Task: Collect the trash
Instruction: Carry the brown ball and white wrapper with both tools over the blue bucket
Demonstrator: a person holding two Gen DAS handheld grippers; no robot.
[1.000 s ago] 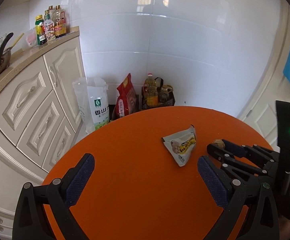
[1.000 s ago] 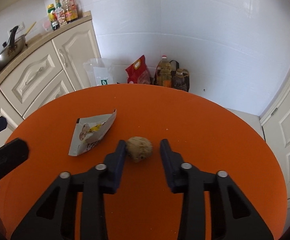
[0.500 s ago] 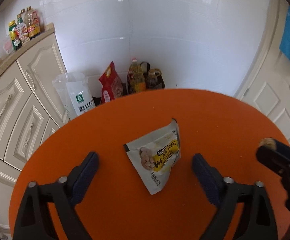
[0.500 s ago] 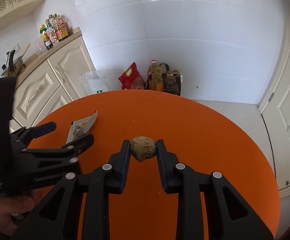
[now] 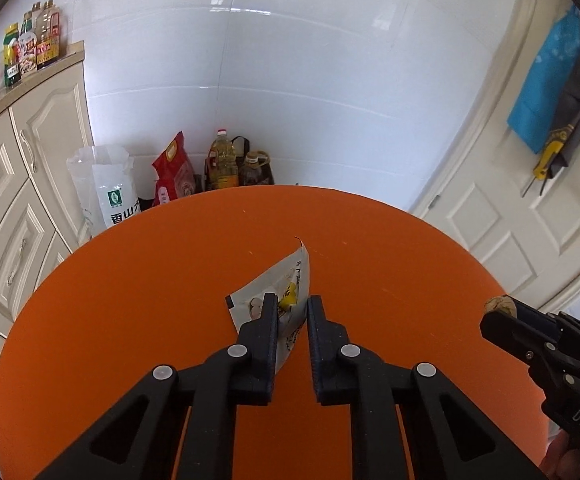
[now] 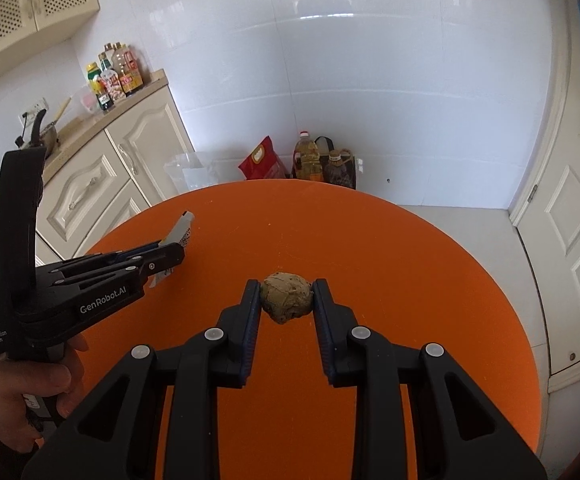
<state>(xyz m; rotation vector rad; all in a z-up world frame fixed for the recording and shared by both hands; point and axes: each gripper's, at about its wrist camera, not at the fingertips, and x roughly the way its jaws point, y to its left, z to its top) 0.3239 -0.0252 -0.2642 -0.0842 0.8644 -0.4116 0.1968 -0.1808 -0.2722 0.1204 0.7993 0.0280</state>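
On the round orange table my left gripper is closing tight on a white and yellow snack wrapper. The wrapper is pinched into a fold between the pads and its far corner sticks up. The right wrist view shows the same left gripper from the side, with the wrapper poking out past its tips. My right gripper is shut on a brown crumpled ball, held a little above the table. That ball also shows at the right edge of the left wrist view.
Cream cabinets stand to the left, with bottles on the counter. On the floor behind the table are a white sack, a red bag and oil bottles. A white door is at right. A hand holds the left gripper.
The left gripper came forward and down over the wrapper and its wide-open jaws closed on it, folding it upright. The right gripper, still shut on the ball, has lifted it off the table.
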